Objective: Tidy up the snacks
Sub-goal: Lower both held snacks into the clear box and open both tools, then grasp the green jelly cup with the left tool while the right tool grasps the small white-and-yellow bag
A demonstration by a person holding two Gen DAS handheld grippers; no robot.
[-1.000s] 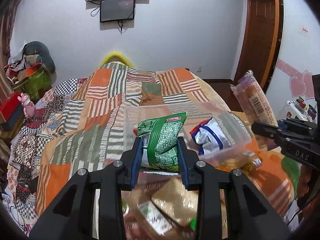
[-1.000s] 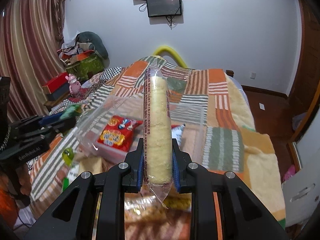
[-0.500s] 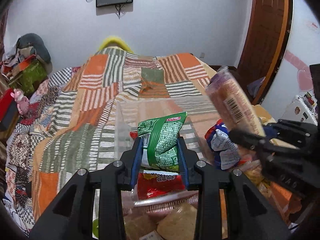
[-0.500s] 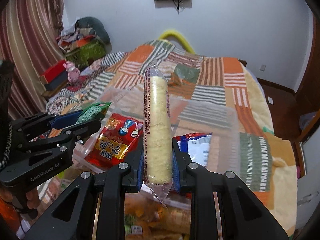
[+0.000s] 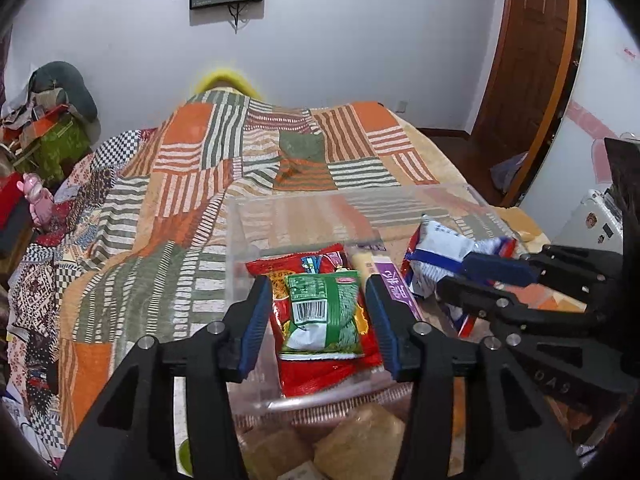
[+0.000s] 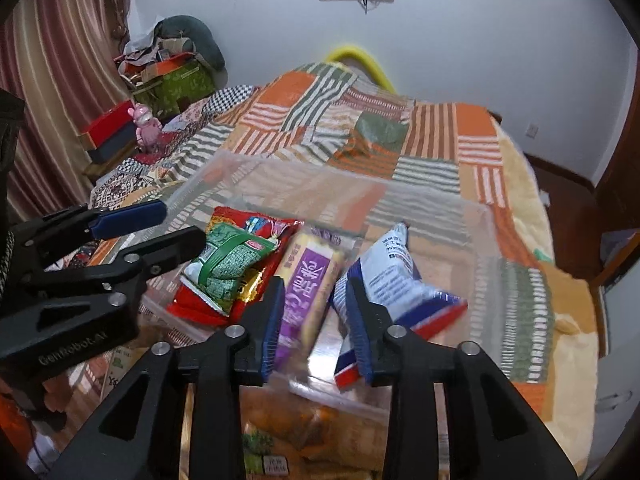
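Observation:
A clear plastic bin (image 5: pixel 304 208) (image 6: pixel 400 200) sits on the patchwork bed. In it lie a red snack packet (image 5: pixel 320 372) (image 6: pixel 244 224), a green packet (image 5: pixel 324 312) (image 6: pixel 228 264) on top of it, a long yellow biscuit pack with a purple label (image 5: pixel 390 280) (image 6: pixel 308 280), and a blue-and-white bag (image 5: pixel 444 248) (image 6: pixel 396 276). My left gripper (image 5: pixel 318 320) is open, its fingers either side of the green packet without touching it. My right gripper (image 6: pixel 316 312) is open over the biscuit pack, which looks blurred.
More loose snack packs lie on the bed in front of the bin (image 5: pixel 356 444) (image 6: pixel 304 420). The striped patchwork quilt (image 5: pixel 180 184) covers the bed. Boxes and a pink toy (image 6: pixel 146 124) stand at the left. A wooden door (image 5: pixel 532 60) is at the right.
Both grippers moved forward over the bin and opened. The green packet dropped onto the red packet; the biscuit pack dropped beside it in the bin.

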